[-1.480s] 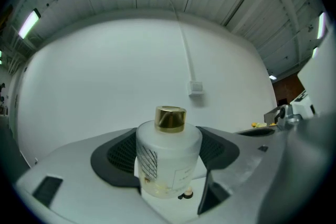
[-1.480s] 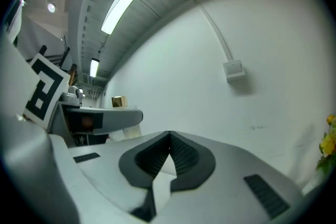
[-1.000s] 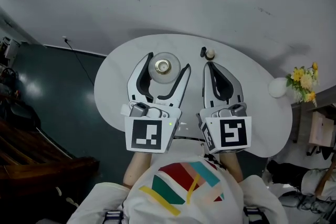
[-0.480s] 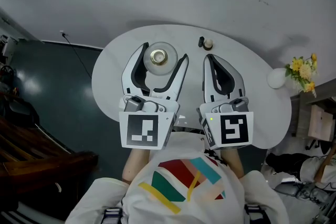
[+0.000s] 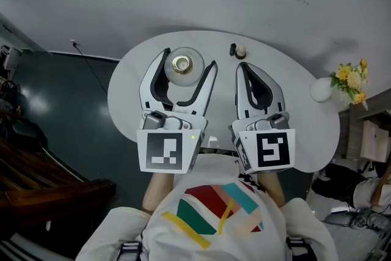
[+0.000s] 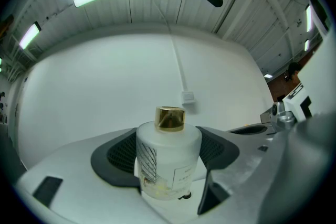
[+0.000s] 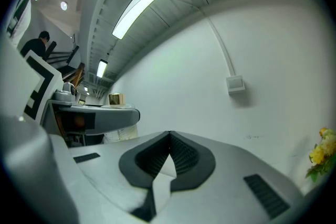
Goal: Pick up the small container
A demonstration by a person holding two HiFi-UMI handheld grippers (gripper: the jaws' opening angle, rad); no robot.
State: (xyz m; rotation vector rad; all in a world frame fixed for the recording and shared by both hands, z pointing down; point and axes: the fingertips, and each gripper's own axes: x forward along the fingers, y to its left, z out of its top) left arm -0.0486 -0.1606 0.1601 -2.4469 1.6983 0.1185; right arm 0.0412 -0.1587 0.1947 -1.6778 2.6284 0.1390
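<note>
Small container (image 6: 168, 157) between spread jaws of left claw (image 5: 189, 58); right claw (image 5: 242, 68) closed.

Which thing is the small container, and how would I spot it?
Look at the white oval table below the person. The small container stands near its far edge, between the fingers of the left gripper. It is a frosted white bottle with a gold cap, bigger than the two tiny items to its right.

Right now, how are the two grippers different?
The left gripper's jaws stand apart; the right gripper's jaws are pressed together. The left gripper has a white bottle with a gold cap between its jaws; the right gripper holds nothing. Both have dark pads and a marker cube.
</note>
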